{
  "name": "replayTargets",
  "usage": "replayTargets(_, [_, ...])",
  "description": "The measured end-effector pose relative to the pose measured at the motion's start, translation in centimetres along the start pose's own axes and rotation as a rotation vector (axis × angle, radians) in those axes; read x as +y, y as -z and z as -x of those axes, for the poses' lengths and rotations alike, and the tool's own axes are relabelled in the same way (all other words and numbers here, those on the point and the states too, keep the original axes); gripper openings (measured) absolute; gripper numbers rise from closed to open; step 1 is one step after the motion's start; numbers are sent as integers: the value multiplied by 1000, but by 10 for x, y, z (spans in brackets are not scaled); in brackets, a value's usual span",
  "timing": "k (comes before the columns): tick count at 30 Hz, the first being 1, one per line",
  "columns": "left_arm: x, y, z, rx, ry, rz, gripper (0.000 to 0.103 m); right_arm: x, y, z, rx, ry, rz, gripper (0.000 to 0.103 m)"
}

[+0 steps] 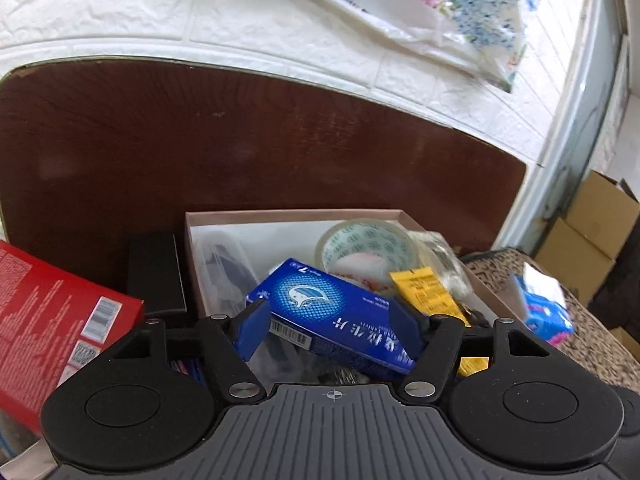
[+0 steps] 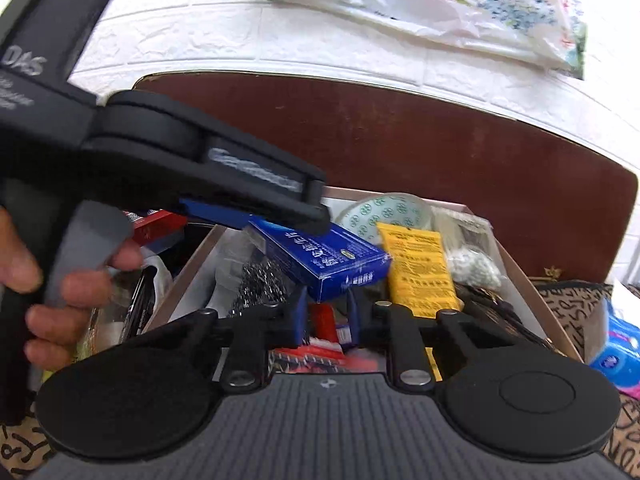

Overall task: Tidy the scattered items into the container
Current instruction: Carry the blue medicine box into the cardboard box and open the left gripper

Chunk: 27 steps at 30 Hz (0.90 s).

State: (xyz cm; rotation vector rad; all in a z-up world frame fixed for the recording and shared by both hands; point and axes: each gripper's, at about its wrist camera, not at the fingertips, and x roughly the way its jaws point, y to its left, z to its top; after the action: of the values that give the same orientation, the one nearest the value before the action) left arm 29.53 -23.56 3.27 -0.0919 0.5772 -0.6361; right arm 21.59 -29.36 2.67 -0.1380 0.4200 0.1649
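My left gripper [image 1: 328, 326] is shut on a blue box [image 1: 332, 314] with white lettering and holds it over the open cardboard box [image 1: 288, 215]. The same blue box [image 2: 320, 256] shows in the right wrist view, with the left gripper reaching in from the left. The cardboard box holds a tape roll [image 1: 370, 246], a yellow packet [image 1: 430, 292], a steel scourer [image 2: 260, 280] and plastic bags. My right gripper [image 2: 326, 320] hovers over the near part of the box, fingers a small gap apart with a red item [image 2: 326, 322] seen between them; whether it grips is unclear.
A red box [image 1: 52, 320] and a black box [image 1: 156, 276] lie left of the container. A blue and pink tissue pack [image 1: 544, 312] lies to the right on patterned cloth [image 1: 592, 344]. A dark wooden headboard [image 1: 240, 140] and white wall stand behind. Cardboard cartons [image 1: 592, 224] stand far right.
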Motion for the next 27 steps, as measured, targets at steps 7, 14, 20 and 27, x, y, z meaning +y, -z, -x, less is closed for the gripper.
replayTargets(7, [-2, 5, -3, -12, -55, -32, 98, -5, -1, -7, -3, -3, -36, 36])
replayTargets(14, [-14, 22, 32, -31, -70, -92, 103, -7, 3, 22, -73, -24, -90, 92])
replayTargets(20, [-29, 39, 75, -56, -44, -135, 103, 8, 1, 54, -108, -33, -82, 100])
replayTargets(27, [-38, 57, 129, -99, -57, -139, 103, 31, 2, 93, -130, -50, -48, 102])
